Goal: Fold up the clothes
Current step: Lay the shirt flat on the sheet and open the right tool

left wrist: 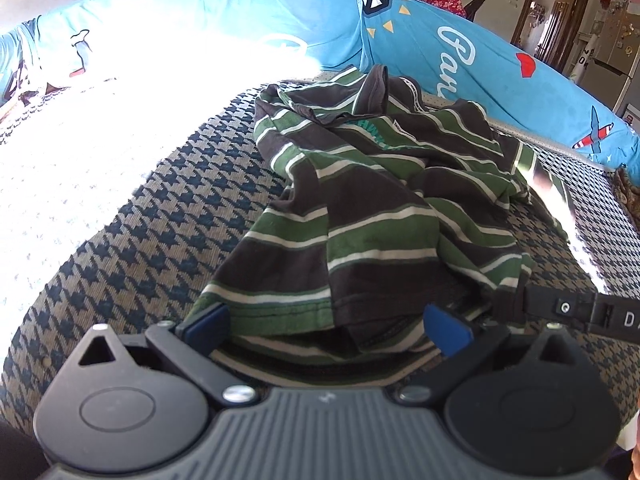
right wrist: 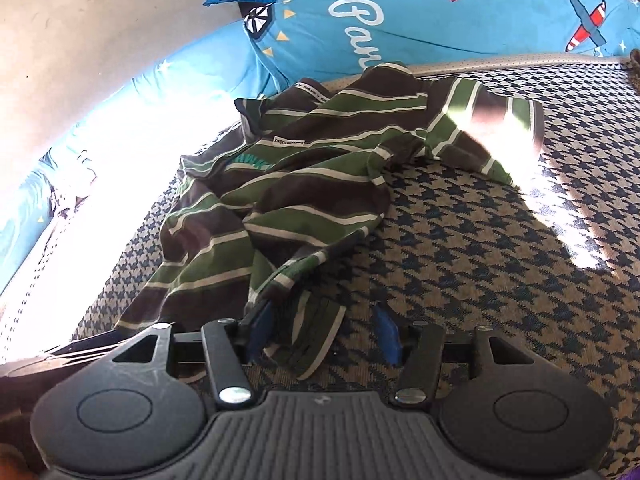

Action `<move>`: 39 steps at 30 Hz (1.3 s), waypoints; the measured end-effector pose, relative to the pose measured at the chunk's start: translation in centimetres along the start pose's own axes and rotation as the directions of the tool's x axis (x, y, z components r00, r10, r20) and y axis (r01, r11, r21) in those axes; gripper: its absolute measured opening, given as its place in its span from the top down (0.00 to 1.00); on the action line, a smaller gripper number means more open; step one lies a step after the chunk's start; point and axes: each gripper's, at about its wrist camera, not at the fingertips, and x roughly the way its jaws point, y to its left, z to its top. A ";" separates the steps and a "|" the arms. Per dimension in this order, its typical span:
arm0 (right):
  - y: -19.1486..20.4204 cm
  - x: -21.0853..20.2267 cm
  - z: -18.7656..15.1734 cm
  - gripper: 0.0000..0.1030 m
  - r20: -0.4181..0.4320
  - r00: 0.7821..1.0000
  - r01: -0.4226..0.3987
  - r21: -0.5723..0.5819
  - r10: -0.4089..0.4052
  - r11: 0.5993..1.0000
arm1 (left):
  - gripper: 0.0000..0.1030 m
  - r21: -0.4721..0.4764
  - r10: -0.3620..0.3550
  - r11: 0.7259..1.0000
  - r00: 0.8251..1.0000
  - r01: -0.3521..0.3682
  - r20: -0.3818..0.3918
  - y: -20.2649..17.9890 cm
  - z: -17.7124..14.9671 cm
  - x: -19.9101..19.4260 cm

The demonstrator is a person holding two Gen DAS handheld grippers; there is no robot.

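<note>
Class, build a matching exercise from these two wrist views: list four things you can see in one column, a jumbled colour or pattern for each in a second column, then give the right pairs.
Column 1
1. crumpled shirt
2. long padded cushion
3. woven bed cover
4. gripper finger pads

Column 2
A. dark blue
B. brown, green and white stripes
C. navy and tan houndstooth
D. sky blue with white lettering

Pairs: 1-B, 2-D, 3-C, 4-A

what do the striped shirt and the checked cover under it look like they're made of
Striped shirt: soft matte knit, likely cotton jersey; it crumples in limp folds with stitched hems. Checked cover: coarser woven cloth, judging by its ribbed, grainy houndstooth texture.
</note>
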 end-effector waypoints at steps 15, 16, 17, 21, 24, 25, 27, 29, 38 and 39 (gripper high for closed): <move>1.3 0.5 -0.9 0.45 -0.014 1.000 -0.017 -0.072 0.016 0.997 | 0.00 0.091 0.077 0.993 0.996 -0.080 0.032 -1.2 -0.9 0.6; 1.5 0.7 -0.9 0.45 -0.016 1.000 -0.011 -0.080 0.010 0.997 | 0.00 0.097 0.083 0.992 0.996 -0.086 0.033 -1.3 -1.0 0.7; 1.6 1.0 -1.0 0.45 -0.018 1.000 -0.006 -0.088 0.005 0.996 | 0.00 0.100 0.086 0.991 0.996 -0.089 0.035 -1.3 -1.1 0.8; 1.8 1.9 -1.2 0.45 0.002 0.999 0.035 -0.114 -0.035 0.993 | 0.00 0.101 0.097 0.990 0.994 -0.102 0.044 -1.2 -1.3 1.3; 2.0 2.4 -1.2 0.48 0.033 0.998 0.051 -0.127 -0.047 0.991 | 0.03 0.091 0.098 0.991 0.994 -0.103 0.057 -1.1 -1.3 1.4; 2.0 2.5 -1.2 0.58 0.038 0.998 0.052 -0.133 -0.047 0.990 | 0.04 0.087 0.094 0.991 0.994 -0.099 0.063 -1.0 -1.3 1.4; 2.2 2.6 -1.2 0.80 0.046 0.998 0.053 -0.142 -0.047 0.988 | 0.09 0.079 0.087 0.993 0.994 -0.093 0.073 -0.9 -1.2 1.3; 2.3 2.2 -1.1 0.89 0.068 0.997 0.057 -0.144 -0.048 0.988 | 0.13 0.061 0.083 0.994 0.993 -0.088 0.083 -0.6 -1.1 1.1; 1.5 -2.4 -0.9 0.93 0.216 0.976 0.032 -0.056 -0.020 0.998 | 0.22 -0.043 0.190 0.982 0.973 -0.186 0.128 1.3 -0.4 0.0; 1.3 -3.0 -1.0 0.94 0.226 0.974 0.036 -0.043 -0.026 0.998 | 0.24 -0.058 0.205 0.978 0.971 -0.200 0.123 1.6 -0.4 0.0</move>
